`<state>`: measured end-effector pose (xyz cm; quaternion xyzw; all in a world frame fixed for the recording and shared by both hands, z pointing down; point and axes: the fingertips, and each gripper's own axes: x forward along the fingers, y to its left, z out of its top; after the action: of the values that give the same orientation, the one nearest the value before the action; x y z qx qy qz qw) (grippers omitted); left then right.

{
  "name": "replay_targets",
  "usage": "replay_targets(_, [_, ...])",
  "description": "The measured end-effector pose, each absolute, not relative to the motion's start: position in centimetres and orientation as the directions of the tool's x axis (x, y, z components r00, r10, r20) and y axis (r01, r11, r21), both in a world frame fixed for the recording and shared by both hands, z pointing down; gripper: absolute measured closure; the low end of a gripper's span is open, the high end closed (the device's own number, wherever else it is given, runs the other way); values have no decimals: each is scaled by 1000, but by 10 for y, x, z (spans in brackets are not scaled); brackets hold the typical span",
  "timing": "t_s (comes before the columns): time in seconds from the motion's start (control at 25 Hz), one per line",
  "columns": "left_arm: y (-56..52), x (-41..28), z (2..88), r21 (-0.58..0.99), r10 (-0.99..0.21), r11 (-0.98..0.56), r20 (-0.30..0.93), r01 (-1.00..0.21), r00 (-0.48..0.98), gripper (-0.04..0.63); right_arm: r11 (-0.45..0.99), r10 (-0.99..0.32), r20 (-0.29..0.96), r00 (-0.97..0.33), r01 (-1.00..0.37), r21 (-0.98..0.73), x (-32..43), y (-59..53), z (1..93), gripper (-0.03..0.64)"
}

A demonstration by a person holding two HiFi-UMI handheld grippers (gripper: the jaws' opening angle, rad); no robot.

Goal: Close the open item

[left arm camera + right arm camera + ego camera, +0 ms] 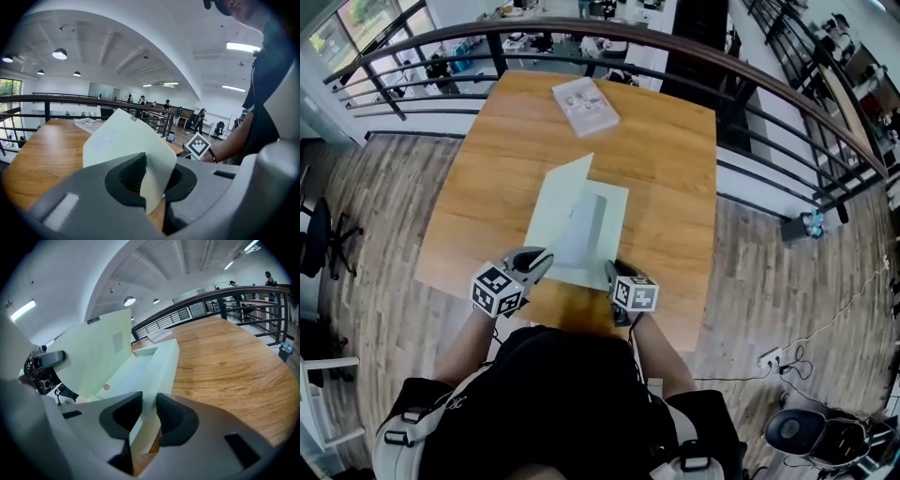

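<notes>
A pale green file box (607,217) lies open on the wooden table (675,159), its cover (564,192) standing up along the left side. My left gripper (542,258) is at the near left corner. In the left gripper view the cover (126,140) runs between the jaws of the left gripper (152,180), which is shut on it. My right gripper (611,272) is at the near right corner. In the right gripper view the box's side wall (157,364) sits between the pads of the right gripper (149,416), which grip it, and the raised cover (101,350) stands to the left.
A thin book (585,105) lies at the far end of the table. A dark railing (750,103) curves round the table's far and right sides. An office chair (323,239) stands on the wood floor at the left. The table's near edge is just under both grippers.
</notes>
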<state>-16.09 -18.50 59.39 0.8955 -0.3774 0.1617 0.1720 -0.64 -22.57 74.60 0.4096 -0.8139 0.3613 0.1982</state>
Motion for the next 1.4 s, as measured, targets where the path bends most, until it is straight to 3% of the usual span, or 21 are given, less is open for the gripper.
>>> replay_targets(0.72, [-186,-63,678,134,-443,-737,645,-662,623,549,360,-537,610,-583,-812,-459,-2,-228,748,520])
replay_targets(1.4, [-184,-43,741,99,-229,-804,859,-586,459,505,379,-540,596,-595,-804,-459,-4,-224,748,520])
